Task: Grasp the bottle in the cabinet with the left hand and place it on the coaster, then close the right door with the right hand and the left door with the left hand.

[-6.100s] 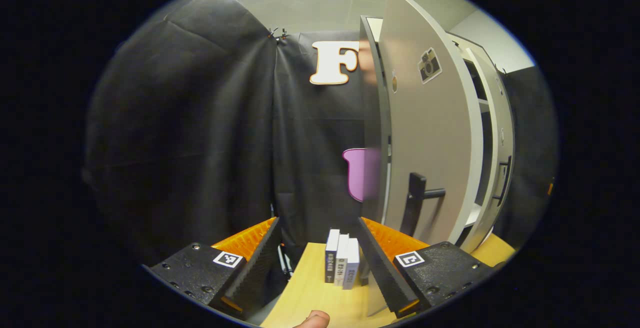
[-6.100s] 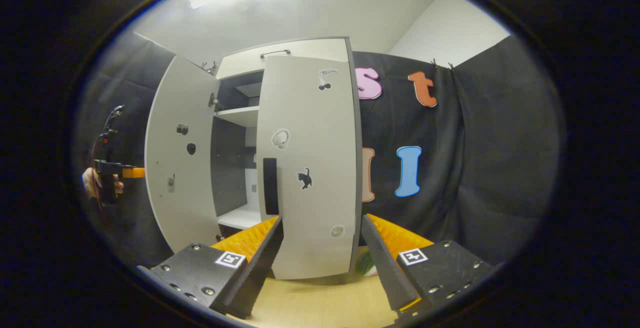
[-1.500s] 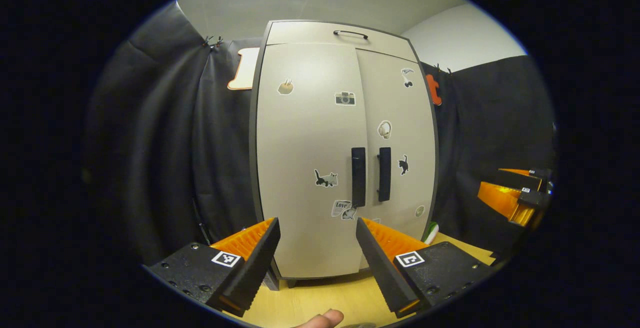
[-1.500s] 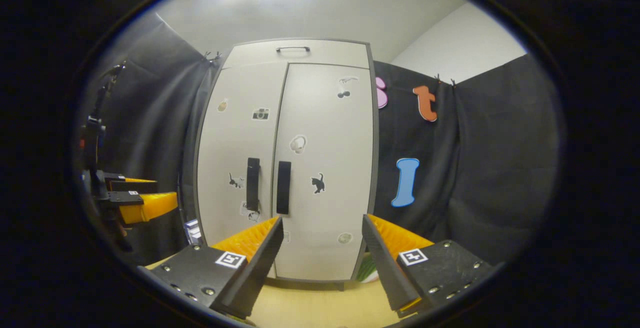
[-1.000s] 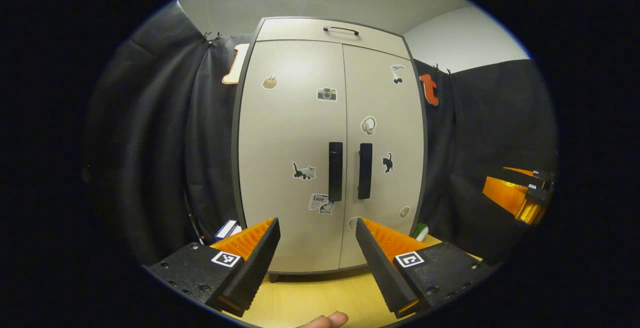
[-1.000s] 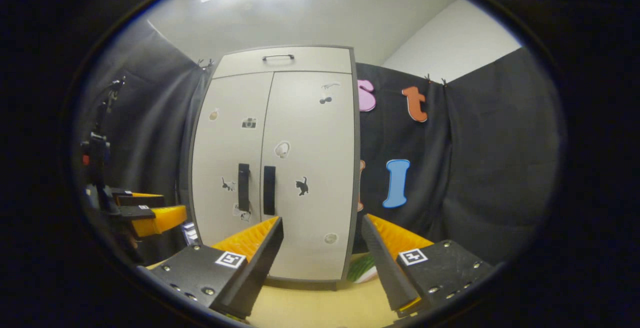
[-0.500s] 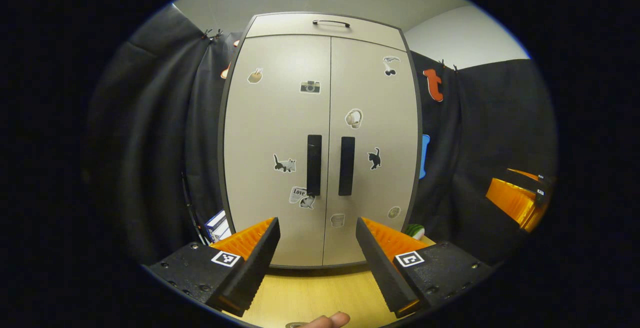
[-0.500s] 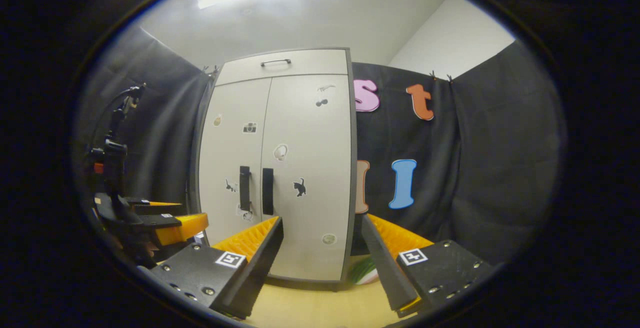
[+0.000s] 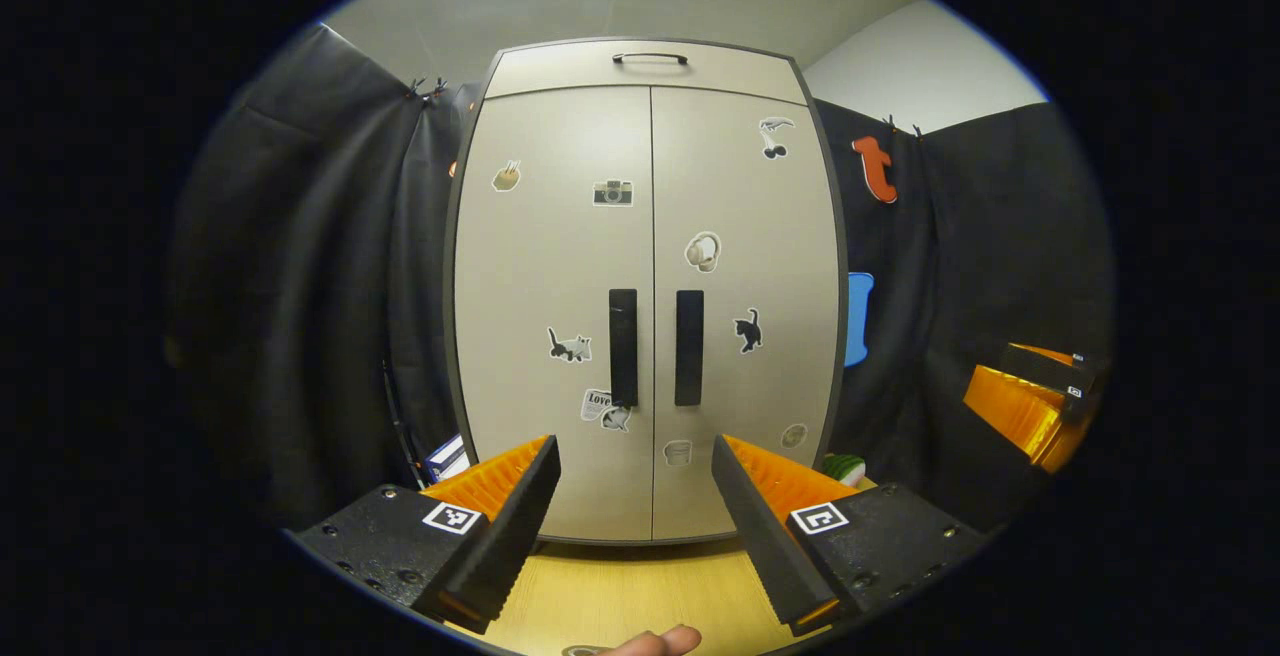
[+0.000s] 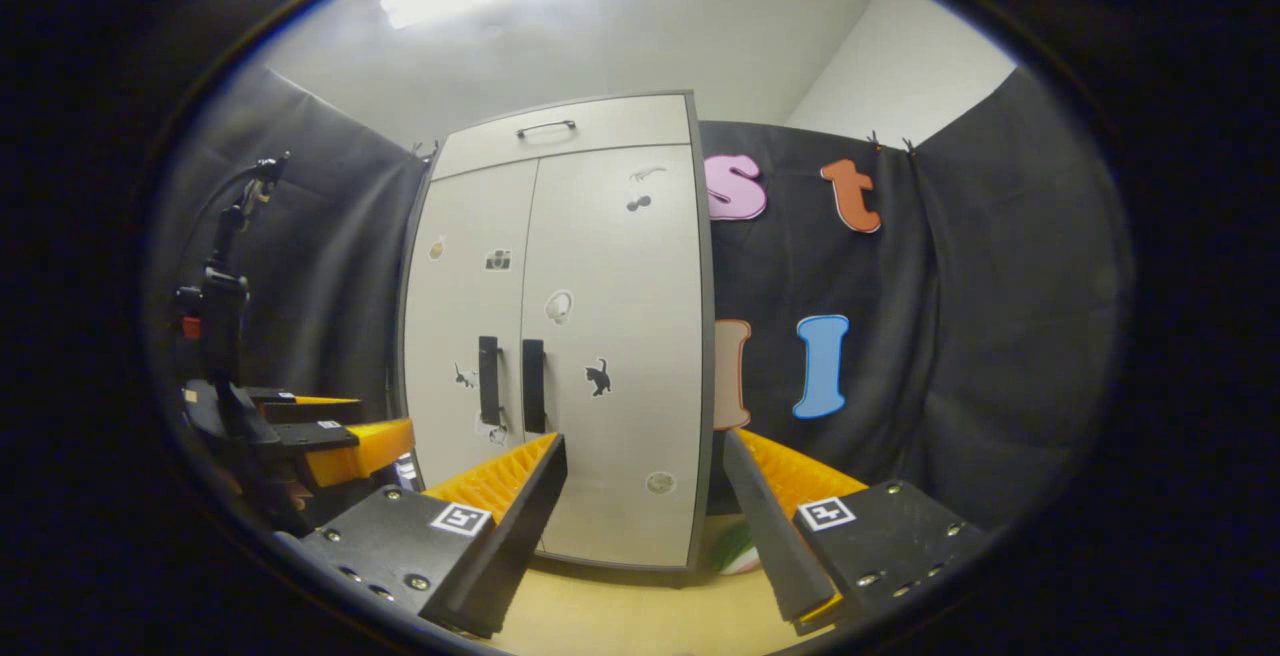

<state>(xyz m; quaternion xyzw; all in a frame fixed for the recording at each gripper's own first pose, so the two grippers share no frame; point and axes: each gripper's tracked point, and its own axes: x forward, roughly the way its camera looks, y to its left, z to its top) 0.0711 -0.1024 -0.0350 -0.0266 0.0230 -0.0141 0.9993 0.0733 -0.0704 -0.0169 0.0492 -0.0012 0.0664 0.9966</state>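
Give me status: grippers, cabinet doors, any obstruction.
Left gripper open, empty. Right gripper open, empty. Left door and right door both shut, handles side by side. Nothing between jaws and cabinet.

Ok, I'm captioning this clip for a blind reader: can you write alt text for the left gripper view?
A pale cabinet with both doors shut fills the middle, two dark vertical handles side by side at the seam and small stickers on the doors. The left gripper is in front, jaws open and empty above a wooden tabletop; the right gripper is at the right edge.
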